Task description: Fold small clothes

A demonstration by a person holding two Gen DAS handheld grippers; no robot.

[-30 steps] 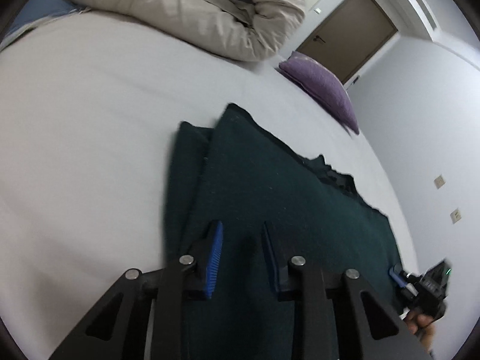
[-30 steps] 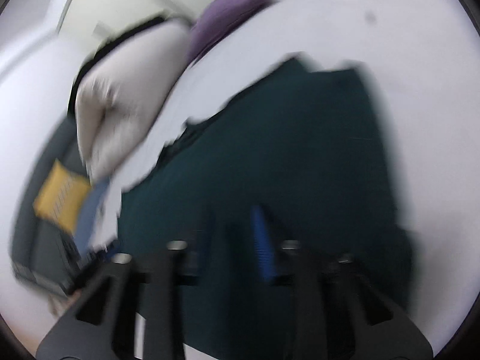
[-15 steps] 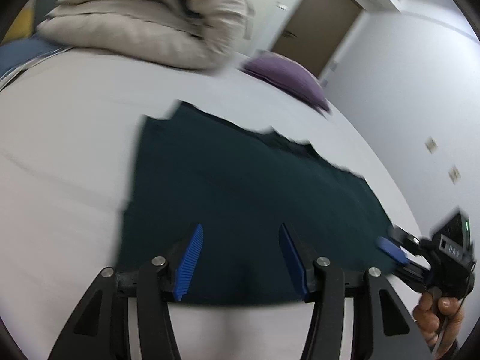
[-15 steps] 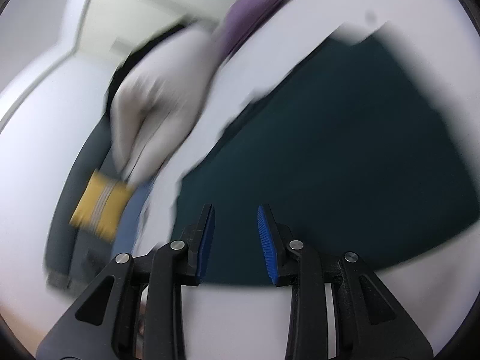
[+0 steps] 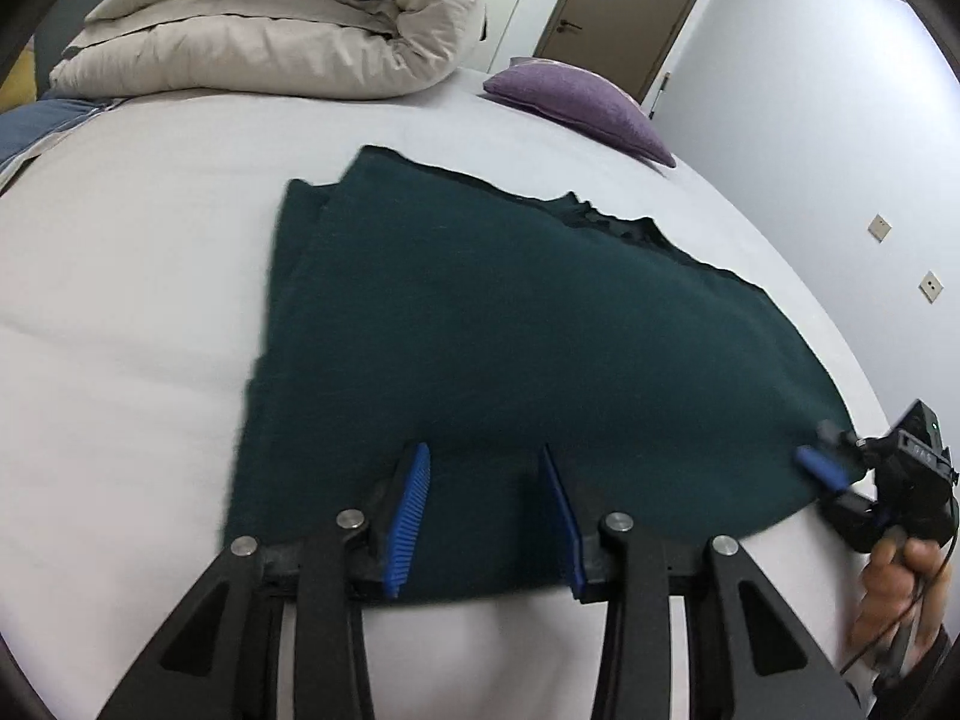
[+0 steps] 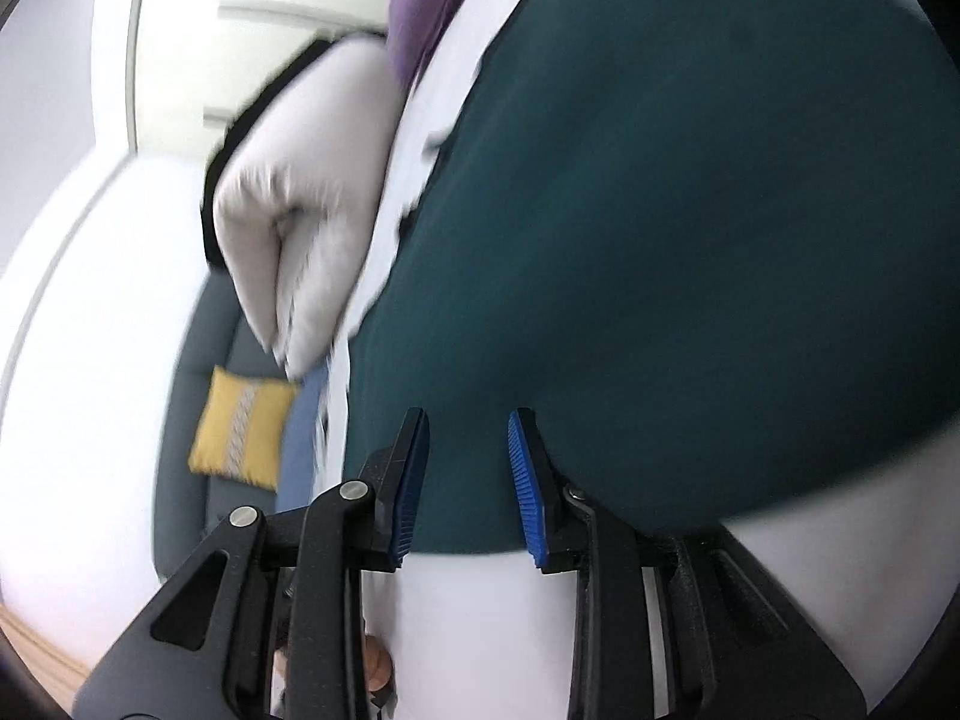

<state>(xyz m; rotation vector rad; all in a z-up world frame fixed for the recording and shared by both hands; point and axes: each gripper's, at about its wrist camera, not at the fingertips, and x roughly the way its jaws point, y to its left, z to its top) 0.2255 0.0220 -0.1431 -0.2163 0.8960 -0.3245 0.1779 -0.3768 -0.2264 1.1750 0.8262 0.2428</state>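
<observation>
A dark green garment [image 5: 510,330] lies flat on the white bed [image 5: 120,300], folded over itself with a doubled layer along its left side. My left gripper [image 5: 486,468] is open and empty, hovering just over the garment's near edge. In the right wrist view the same garment [image 6: 690,240] fills the upper right. My right gripper [image 6: 468,438] is open and empty over the garment's near edge. It also shows in the left wrist view [image 5: 822,450] at the garment's right corner.
A rolled beige duvet [image 5: 288,30] and a purple pillow [image 5: 576,96] lie at the far end of the bed. A grey sofa with a yellow cushion [image 6: 240,432] stands beside the bed. A brown door [image 5: 624,6] is in the far wall.
Both grippers have pulled back from over the garment to its near edge. The left jaws have opened wider. The garment lies flat and has not been lifted.
</observation>
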